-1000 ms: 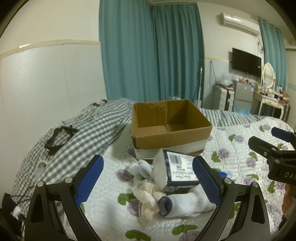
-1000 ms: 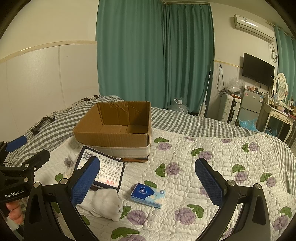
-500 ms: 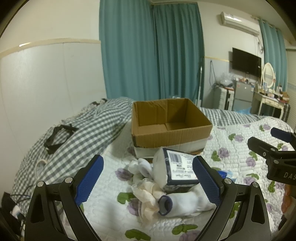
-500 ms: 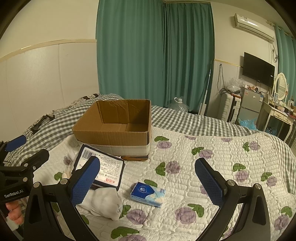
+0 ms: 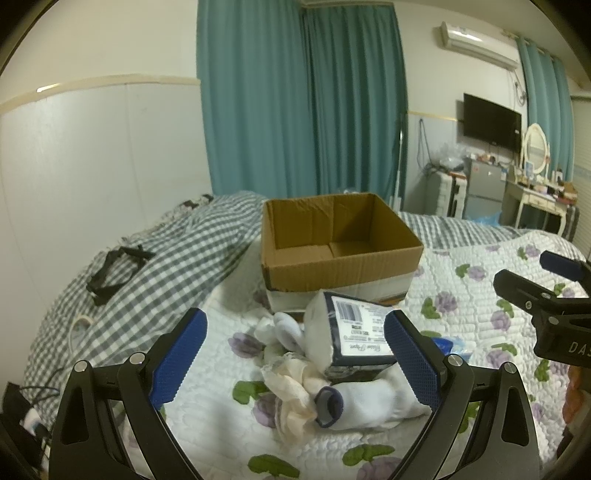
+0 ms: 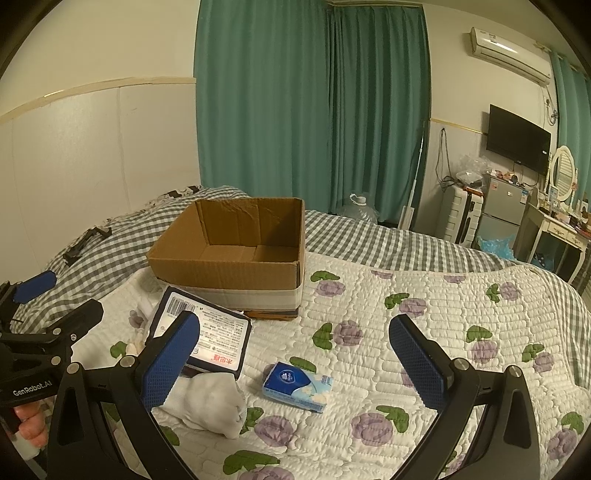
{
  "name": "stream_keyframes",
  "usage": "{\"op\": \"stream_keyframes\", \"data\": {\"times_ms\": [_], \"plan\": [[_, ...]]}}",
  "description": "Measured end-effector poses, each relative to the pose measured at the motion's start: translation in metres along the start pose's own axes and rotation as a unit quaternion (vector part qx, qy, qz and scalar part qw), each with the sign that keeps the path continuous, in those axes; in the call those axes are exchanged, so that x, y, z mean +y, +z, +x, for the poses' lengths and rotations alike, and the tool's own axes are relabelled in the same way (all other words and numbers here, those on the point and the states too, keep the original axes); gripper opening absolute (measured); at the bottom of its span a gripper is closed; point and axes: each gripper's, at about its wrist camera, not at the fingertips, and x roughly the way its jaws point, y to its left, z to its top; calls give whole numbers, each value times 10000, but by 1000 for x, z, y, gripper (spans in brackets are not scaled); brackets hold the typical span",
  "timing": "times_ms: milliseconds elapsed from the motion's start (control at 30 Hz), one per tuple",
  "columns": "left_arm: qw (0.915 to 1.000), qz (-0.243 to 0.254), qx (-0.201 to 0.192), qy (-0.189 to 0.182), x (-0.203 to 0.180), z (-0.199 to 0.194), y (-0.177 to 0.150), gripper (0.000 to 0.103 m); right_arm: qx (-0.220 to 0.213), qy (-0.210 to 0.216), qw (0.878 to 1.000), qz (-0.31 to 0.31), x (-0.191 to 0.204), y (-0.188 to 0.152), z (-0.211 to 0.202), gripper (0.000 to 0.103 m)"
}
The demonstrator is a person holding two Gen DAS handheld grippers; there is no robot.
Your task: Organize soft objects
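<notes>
Surroundings: teal curtains point(image 6: 310, 99) hang beyond both grippers, with a wall television point(image 6: 517, 138), an air conditioner point(image 6: 508, 35) and a cluttered dressing table point(image 6: 561, 225) off to the right. An open cardboard box point(image 5: 340, 247), nothing visible inside it, stands on the floral quilt point(image 6: 424, 325) straight ahead of the left gripper point(image 5: 293, 360) and ahead-left of the right gripper point(image 6: 295, 363). Black straps point(image 5: 114, 267) lie on the checked bedding point(image 5: 166, 266) to the far left. Between the left gripper and the box lies the soft pile: a wrapped tissue pack point(image 5: 354, 332) with a barcode label, tilted against the box's near wall; a white sock with a dark cuff point(image 5: 365, 404) just beyond the right finger; a cream lace cloth point(image 5: 291, 391) beside it; further white socks point(image 5: 280, 326) behind. A small blue tissue packet point(image 6: 297, 386) lies alone on the quilt between the right gripper's fingers, apart from the pile. The white sock sits partly behind the right gripper's left finger. Left gripper: held low and level over the quilt, jaws spread wide, nothing between the pads. Right gripper: likewise level, jaws spread wide, holding nothing. Each gripper shows at the edge of the other's view; fingers of the person's left hand point(image 6: 27, 424) wrap its handle.
</notes>
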Motion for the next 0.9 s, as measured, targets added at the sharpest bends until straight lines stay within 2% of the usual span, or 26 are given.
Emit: {"op": "stream_keyframes", "data": {"times_ms": [300,500,667,767,900], "plan": [[9998,123,-181,-17,-8,-15,-5,98,-152,158,9998,35,1,10,-20,103],[9995,103,-282,-121,-7,-34,10,98,-77,171,9997,-155,9,13,-30,103],[9997,122,-123,-184,1,-30,8,98,541,410,9976,-127,13,-2,-6,103],[9991,188,265,-257,4,-13,-7,98,1076,691,9918,26,14,-19,19,101],[9963,212,809,-182,9,15,-30,98,1498,733,9860,-70,23,-37,43,97]]}}
